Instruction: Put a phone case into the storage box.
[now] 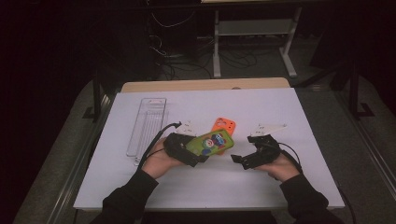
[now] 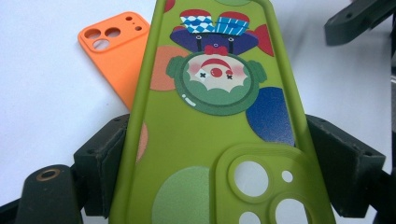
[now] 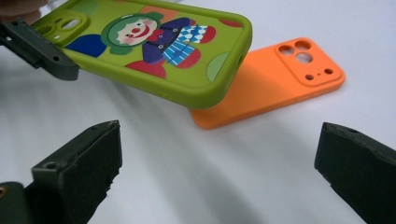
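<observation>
A green phone case [image 1: 211,142] printed with a clown is held just above the white table, tilted. My left gripper [image 1: 194,150] is shut on its camera-cutout end, one pad on each long edge [image 2: 100,161]. In the left gripper view the green phone case [image 2: 210,121] runs away from the camera. An orange phone case [image 1: 224,125] lies flat on the table behind it, partly under its far end. My right gripper [image 1: 242,149] stands open to the right of the green case, nothing between its fingers [image 3: 81,163]. It faces the green case [image 3: 159,42] and the orange case [image 3: 275,79].
A clear plastic tray [image 1: 147,123] lies lengthwise at the left of the white table top [image 1: 261,107]. A wooden strip [image 1: 205,85] runs along the far edge. Cables and a white stand's legs are on the dark floor beyond.
</observation>
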Available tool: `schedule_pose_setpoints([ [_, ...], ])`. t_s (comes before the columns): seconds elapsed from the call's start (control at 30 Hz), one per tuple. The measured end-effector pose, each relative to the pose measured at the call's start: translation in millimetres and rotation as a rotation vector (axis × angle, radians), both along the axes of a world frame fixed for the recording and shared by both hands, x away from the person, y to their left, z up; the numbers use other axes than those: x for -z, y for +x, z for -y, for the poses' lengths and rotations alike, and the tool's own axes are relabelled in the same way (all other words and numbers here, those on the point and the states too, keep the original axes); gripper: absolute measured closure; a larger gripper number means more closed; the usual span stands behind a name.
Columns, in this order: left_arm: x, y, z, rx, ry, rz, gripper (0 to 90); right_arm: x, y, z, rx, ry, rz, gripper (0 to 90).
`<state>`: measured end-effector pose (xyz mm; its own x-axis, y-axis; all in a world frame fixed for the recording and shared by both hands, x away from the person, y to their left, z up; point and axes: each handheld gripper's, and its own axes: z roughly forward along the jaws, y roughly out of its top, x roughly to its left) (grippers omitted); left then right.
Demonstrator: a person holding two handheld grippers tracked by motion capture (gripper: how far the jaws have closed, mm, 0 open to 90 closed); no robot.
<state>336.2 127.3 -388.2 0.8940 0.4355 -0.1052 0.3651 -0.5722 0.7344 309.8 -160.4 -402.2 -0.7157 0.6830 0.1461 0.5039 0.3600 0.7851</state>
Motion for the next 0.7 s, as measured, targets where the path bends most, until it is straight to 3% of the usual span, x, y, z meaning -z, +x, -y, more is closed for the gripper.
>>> schedule_pose_setpoints([
  [0.07, -1.2, 1.5, -1.8, 0.012, 0.020, 0.011, 15.6, 1.3, -0.5, -1.5, 0.018, 0.000, 0.017, 0.0],
  [0.1, -1.5, 0.9, -0.7, -0.015, -0.010, -0.015, 15.6, 1.6, -0.4, -2.0, 0.024, 0.009, 0.020, 0.0],
  [0.17, -3.3, 2.8, -2.8, -0.013, 0.005, -0.004, 15.6, 2.5, 0.7, -2.4, 0.029, 0.023, 0.032, 0.0],
  [0.4, -4.4, 4.5, -6.2, -0.032, -0.009, -0.012, 15.6, 6.1, 1.8, -4.5, 0.056, 0.024, 0.064, 0.0],
  [0.53, -4.7, 4.3, -7.2, -0.035, -0.010, -0.014, 15.6, 8.4, 1.1, -8.6, 0.042, -0.034, 0.084, 0.0],
  [0.7, -5.0, 4.2, -7.3, -0.029, -0.009, -0.014, 15.6, 8.4, -1.2, -11.3, 0.042, -0.090, 0.152, 0.0],
])
